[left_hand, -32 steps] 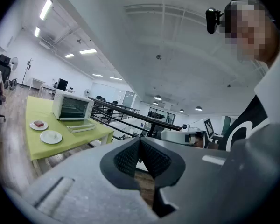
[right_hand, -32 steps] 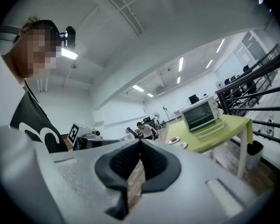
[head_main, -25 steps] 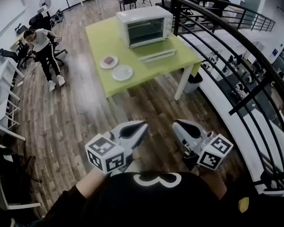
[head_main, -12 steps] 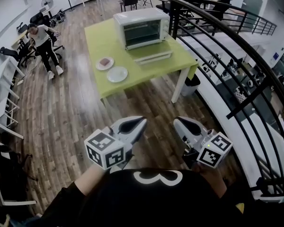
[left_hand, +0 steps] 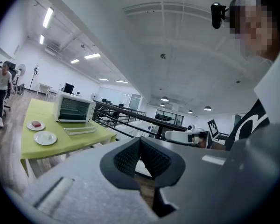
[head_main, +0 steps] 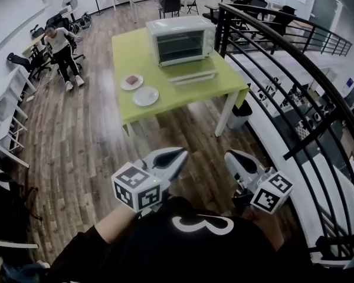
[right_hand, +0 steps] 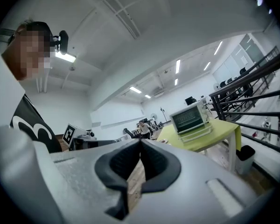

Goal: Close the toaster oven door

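Little has changed over the last second. The green table (head_main: 224, 87) has only drifted a touch in my head view, so I am still well away from it. The toaster oven (head_main: 180, 39) stands at the table's far side, and its door (head_main: 192, 77) lies folded down flat in front, open. My left claw (head_main: 172, 160) and right claw (head_main: 238, 160) are both pressed closed on nothing, near my chest. I judge the door is out of reach from here.
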Tool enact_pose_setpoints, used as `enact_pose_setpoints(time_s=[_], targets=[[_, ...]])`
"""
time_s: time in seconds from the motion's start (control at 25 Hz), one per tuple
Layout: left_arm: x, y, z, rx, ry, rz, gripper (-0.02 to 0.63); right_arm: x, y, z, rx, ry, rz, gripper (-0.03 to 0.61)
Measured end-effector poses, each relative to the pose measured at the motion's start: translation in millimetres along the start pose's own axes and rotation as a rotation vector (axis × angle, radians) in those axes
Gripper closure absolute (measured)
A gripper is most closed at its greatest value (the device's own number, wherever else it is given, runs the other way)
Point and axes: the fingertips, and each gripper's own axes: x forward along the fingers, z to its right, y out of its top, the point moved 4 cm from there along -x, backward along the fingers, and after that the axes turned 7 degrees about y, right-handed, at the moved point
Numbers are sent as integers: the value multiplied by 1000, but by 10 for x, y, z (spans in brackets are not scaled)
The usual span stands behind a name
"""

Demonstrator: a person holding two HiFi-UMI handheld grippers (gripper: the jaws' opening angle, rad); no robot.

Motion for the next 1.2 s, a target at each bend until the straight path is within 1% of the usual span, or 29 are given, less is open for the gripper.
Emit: enact_pose_setpoints(time_s=[0.2,0.44,0.56,0.76,0.96,1.08,1.2], targets=[[213,-30,-239,-10,14,9,601,147,-45,262,0,-8,-5,576],[741,-55,-822,-46,33,-11,601,485,-73,885,32,-43,-19,575],[1153,36,-1161,-64,39,-32,601,731,28,1330,57,-57,-36,576],[1973,210,-1845,-92,52,-79,601,1288,246,2226,106,-64,-67,575],[2750,392,-2557,-109,75,-124,601,1894,529,3089,124,-61,-105,575],[3091,452,-2938,-132,104,-140,601,2208,678,3548,125,-58,-138,575],[3339,449,-3266,-140,128,-167,600,2444,742,3946,125,-63,-176,575]])
